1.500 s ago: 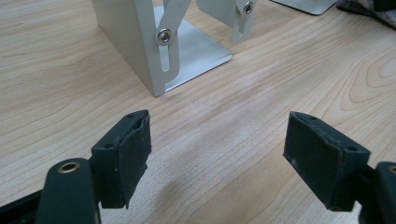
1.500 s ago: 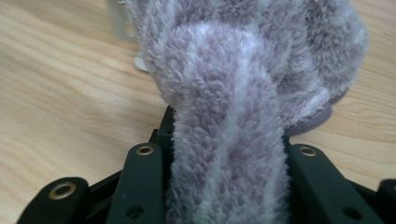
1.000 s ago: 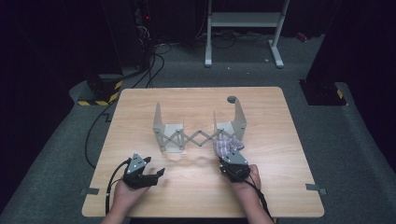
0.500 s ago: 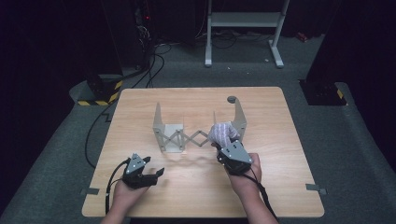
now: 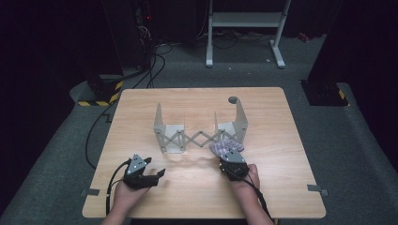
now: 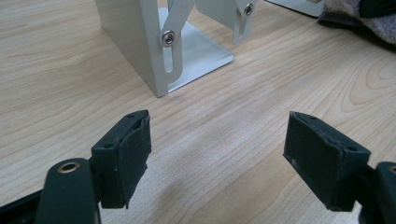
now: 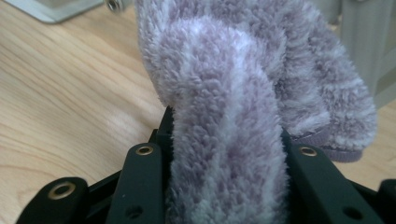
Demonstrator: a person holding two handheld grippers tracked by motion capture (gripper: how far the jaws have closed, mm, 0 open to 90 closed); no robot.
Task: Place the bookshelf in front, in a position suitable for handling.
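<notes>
The right tongs (image 5: 228, 157) are closed partway on a fluffy lilac sock (image 7: 224, 140). In the right gripper view the fabric is seen bunched between both jaws, with the pads pressed into the pile; the grip is judged to be taken on a fold so that the soft material cannot slip out. In the high view the sock (image 5: 226, 148) is found just right of centre, held low over the bench (image 5: 272, 187) and just in front of the rack's right plate.

The rack (image 5: 202, 133) is stood at mid-frame: 2 upright metal plates are joined by a scissor lattice. It is judged to be extended so that items can be hung or draped across the lattice, which would account for the sock being carried toward it. Whether the sock touches the rack cannot be told.

The left tongs (image 5: 149, 172) are held wide open and empty at lower left of the high view, well apart from the sock. In the left gripper view the 2 pads (image 6: 125, 154) are seen spread over bare wood, with the rack's left foot (image 6: 187, 56) ahead at upper centre. This gripper is judged to be kept ready to steady the rack or to take the free end of the sock.
</notes>
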